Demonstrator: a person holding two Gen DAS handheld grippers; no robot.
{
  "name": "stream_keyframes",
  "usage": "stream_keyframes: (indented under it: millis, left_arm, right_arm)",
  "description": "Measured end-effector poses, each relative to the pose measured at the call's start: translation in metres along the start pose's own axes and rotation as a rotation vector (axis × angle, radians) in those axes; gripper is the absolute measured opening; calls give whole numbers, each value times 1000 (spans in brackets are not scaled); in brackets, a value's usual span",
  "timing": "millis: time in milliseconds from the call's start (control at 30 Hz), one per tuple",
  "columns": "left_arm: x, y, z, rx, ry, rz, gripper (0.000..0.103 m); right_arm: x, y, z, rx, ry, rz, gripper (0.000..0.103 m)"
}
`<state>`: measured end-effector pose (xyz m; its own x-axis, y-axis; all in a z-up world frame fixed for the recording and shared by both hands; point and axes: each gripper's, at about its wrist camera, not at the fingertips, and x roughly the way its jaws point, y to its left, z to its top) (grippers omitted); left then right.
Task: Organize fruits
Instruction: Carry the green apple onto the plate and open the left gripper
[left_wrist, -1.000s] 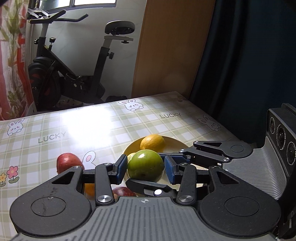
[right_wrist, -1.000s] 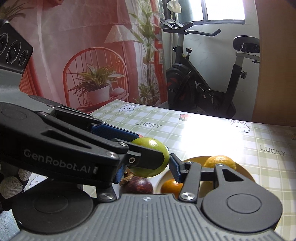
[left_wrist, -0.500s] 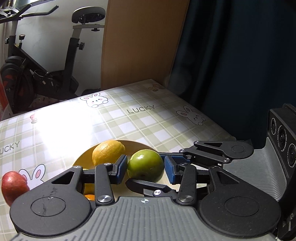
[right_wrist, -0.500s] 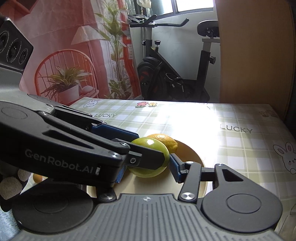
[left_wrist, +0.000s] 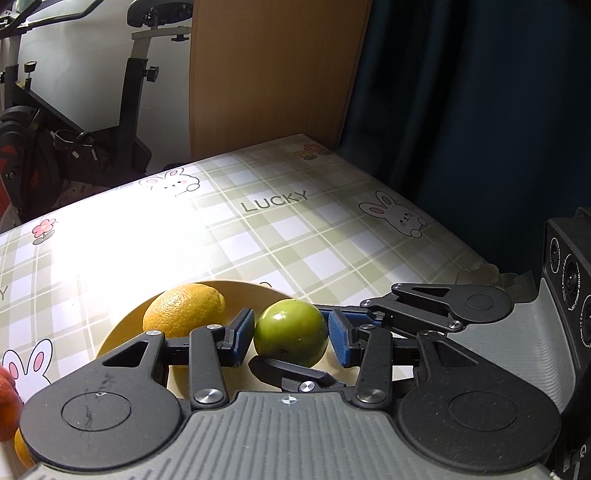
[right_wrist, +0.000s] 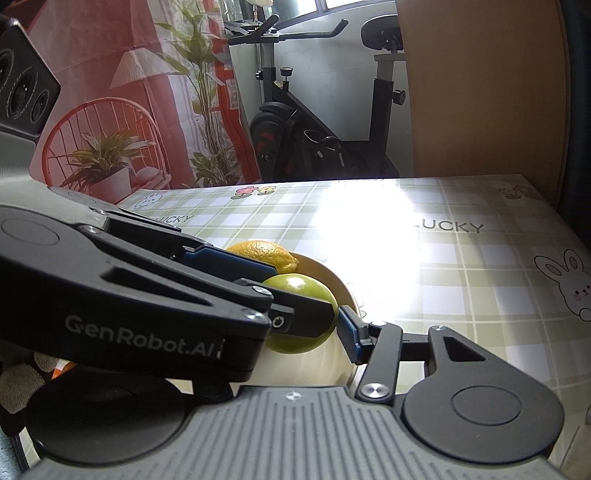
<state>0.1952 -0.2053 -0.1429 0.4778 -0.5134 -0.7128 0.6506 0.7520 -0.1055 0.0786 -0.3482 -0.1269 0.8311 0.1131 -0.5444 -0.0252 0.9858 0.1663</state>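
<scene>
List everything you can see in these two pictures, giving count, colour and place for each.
green fruit: 1, green, over the plate, between both tongs
orange: 1, yellow-orange, on the plate
plate: 1, yellow, on the tablecloth
red fruit: 1, red, left edge, mostly out of view
tablecloth: 1, green-white check with rabbits, covering the table
exercise bike: 1, black, behind the table
curtain: 1, dark blue, right of the table
left tongs: 1, black, blue pads, gripping the green fruit
right tongs: 1, black, blue pads, also on it
</scene>
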Motion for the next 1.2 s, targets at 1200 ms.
stream_keyframes:
  millis: [1200]
  left_arm:
    - [-18, 19, -3, -69, -41, 13, 53]
  right_arm:
    - [13, 22, 13, -71, 43, -78, 60]
